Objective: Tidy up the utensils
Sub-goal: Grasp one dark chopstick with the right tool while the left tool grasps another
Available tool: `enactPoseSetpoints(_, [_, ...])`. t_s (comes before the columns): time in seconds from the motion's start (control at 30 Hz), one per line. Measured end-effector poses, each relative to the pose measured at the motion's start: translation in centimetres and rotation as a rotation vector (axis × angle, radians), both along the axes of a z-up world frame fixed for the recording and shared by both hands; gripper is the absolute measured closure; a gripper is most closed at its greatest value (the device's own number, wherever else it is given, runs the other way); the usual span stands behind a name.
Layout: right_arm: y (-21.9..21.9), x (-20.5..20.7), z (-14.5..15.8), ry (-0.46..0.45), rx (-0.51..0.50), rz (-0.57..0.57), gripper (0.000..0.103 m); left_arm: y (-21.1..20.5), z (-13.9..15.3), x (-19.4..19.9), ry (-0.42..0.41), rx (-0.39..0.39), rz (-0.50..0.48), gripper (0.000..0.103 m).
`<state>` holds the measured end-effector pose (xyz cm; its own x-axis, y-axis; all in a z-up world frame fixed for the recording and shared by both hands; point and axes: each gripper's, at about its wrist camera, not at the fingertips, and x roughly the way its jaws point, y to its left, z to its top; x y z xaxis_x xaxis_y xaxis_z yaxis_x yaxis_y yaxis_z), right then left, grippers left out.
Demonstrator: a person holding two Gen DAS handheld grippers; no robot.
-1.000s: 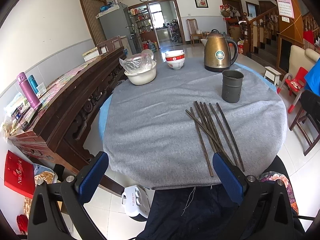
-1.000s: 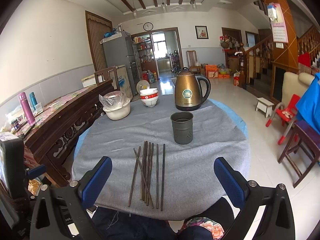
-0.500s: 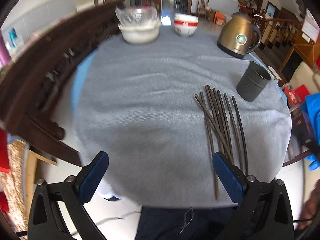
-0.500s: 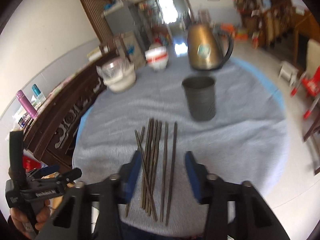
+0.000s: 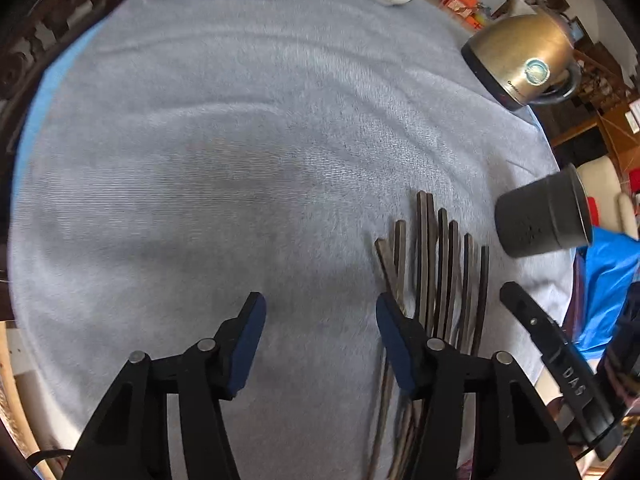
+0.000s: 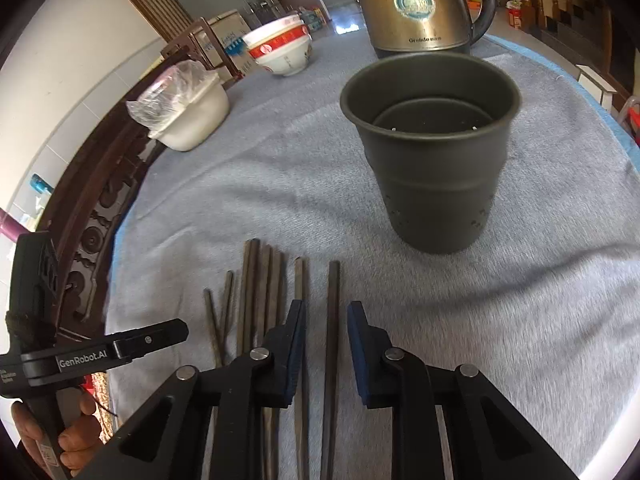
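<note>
Jaws of the right gripper [image 6: 326, 334] are closing around one chopstick [image 6: 331, 320], seemingly untouched yet, after dropping toward the desk [image 6: 540, 300]; the left gripper [image 5: 320, 316] closes on nothing.

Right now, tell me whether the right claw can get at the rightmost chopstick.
Probably yes: the right claw already straddles the rightmost chopstick, its jaws closing around it, and nothing lies over that stick.

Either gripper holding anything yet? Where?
Nothing held. Right gripper is closing around the outermost chopstick, fingers not yet touching. Left gripper, closing, has only cloth between.
</note>
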<state>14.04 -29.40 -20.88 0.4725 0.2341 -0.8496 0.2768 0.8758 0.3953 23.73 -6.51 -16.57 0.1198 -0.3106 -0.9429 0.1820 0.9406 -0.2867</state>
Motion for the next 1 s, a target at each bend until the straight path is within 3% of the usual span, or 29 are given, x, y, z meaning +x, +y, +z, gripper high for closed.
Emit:
enactPoseSetpoints(0.27, [0.0,2.1,-1.9,0.072,-0.003,0.016,0.088,-1.8,-0.9,1.4,0.052,-0.024,0.013,0.045])
enactPoseSetpoints(0.4, [0.3,2.5,-2.4,0.083,-0.026,0.023,0.094,-2.8,-1.0,1.9,0.065,-0.032,0.022,0.054])
enactPoseSetpoints(0.5, [0.4,2.6,-2.4,0.078,-0.035,0.03,0.095,-3.8,-1.5,2.1,0.095,-0.058,0.018,0.068])
enactPoseSetpoints(0.57, [0.6,2.8,-2.4,0.074,-0.038,0.032,0.095,-4.2,-1.6,2.8,0.108,-0.07,0.014,0.069])
enactPoseSetpoints(0.77, [0.9,2.4,-0.7,0.005,-0.047,0.035,0.095,-5.7,-2.3,3.6,0.115,-0.082,0.023,0.091])
enactPoseSetpoints(1.0, [0.5,0.5,2.9,-0.101,-0.047,0.03,0.095,-5.0,-1.2,3.5,0.069,-0.103,0.04,0.094])
